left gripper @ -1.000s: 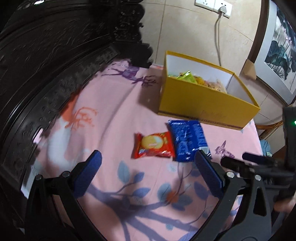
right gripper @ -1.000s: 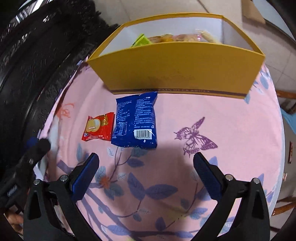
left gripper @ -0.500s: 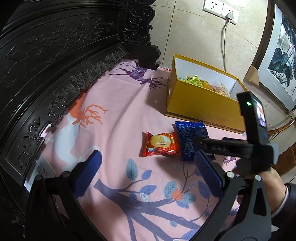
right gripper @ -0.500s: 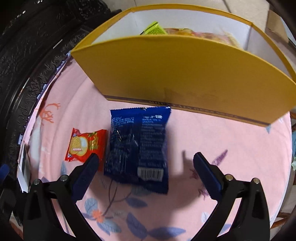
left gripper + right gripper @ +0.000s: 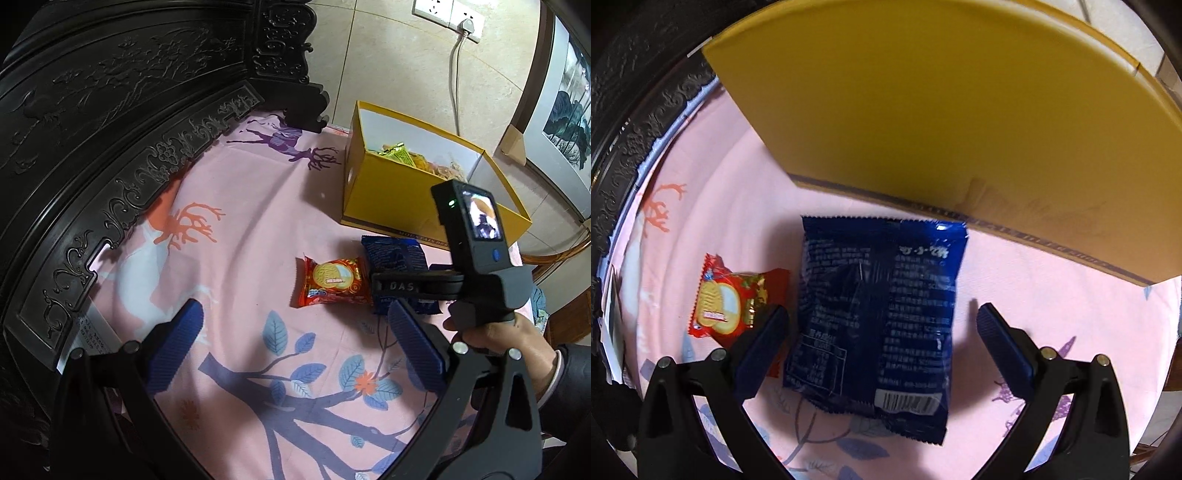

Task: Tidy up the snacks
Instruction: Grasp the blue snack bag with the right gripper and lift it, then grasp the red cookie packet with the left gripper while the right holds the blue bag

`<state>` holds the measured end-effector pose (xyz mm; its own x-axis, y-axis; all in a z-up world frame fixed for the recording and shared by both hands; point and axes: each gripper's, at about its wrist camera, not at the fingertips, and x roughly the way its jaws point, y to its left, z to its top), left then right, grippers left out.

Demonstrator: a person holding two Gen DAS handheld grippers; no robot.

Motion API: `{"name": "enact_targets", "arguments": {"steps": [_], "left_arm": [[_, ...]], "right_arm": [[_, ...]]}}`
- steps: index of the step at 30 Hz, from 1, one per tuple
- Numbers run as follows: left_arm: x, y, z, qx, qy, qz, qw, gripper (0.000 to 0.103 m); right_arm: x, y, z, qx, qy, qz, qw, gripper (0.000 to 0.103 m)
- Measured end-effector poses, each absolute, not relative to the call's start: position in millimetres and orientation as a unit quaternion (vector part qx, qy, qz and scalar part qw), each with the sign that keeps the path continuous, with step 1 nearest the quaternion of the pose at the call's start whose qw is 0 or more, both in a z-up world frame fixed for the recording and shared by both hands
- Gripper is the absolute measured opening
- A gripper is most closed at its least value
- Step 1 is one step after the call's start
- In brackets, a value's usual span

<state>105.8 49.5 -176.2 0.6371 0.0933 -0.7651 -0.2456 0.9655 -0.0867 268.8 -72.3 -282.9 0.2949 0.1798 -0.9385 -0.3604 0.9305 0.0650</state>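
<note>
A blue snack packet [image 5: 879, 317] lies back side up on the pink patterned cloth [image 5: 1052, 280], just in front of the yellow box [image 5: 960, 110]. A red biscuit packet [image 5: 729, 299] lies touching its left edge. My right gripper [image 5: 881, 332] is open, low over the blue packet, its fingers either side of it. In the left wrist view the right gripper body [image 5: 472, 258] covers part of the blue packet [image 5: 391, 254]; the red packet [image 5: 334, 282] shows fully. My left gripper [image 5: 293, 339] is open and empty, held back above the cloth.
The yellow box [image 5: 373, 199] holds several snack packets [image 5: 399, 157]. A dark carved wooden headboard [image 5: 110, 110] curves along the left. A tiled wall with a socket and cable [image 5: 456, 74] stands behind the box. Cloth stretches bare left of the packets.
My right gripper has moved forward and down until its open fingers straddle the blue packet. My left gripper has drawn back and up. Both packets lie where they were.
</note>
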Motion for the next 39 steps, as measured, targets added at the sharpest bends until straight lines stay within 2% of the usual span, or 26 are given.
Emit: {"name": "enact_targets", "arguments": {"steps": [4,5,6,9,17,30,39], "left_arm": [[107.3,48.5,-176.3,-0.088,0.419,0.096,0.899,0.101],[107.6,48.4,-176.8,-0.087,0.420,0.097,0.898,0.101],[108.1,48.4,-177.7,-0.088,0.422,0.097,0.897,0.101],[109.3,48.4,-180.2,-0.093,0.428,0.097,0.894,0.101],[108.7,40.5,-179.6,-0.085,0.429,0.092,0.894,0.101],[125.7,15.6,-193.3,-0.056,0.445,0.062,0.891,0.101],[164.7,5.1,-222.5,-0.027,0.466,0.058,0.883,0.101]], "right_arm": [[259.4,-63.4,-286.3,-0.129,0.544,0.174,0.811,0.099],[257.3,-64.8,-284.7,-0.129,0.538,0.178,0.814,0.093],[256.1,-66.0,-282.2,-0.130,0.533,0.181,0.816,0.083],[253.5,-65.1,-278.2,-0.140,0.530,0.188,0.815,0.069],[240.1,-88.3,-268.7,-0.131,0.531,0.197,0.813,0.058],[171.0,-167.0,-253.0,-0.070,0.534,0.170,0.825,0.056],[144.5,-206.3,-238.1,-0.013,0.533,0.151,0.833,0.056]]}}
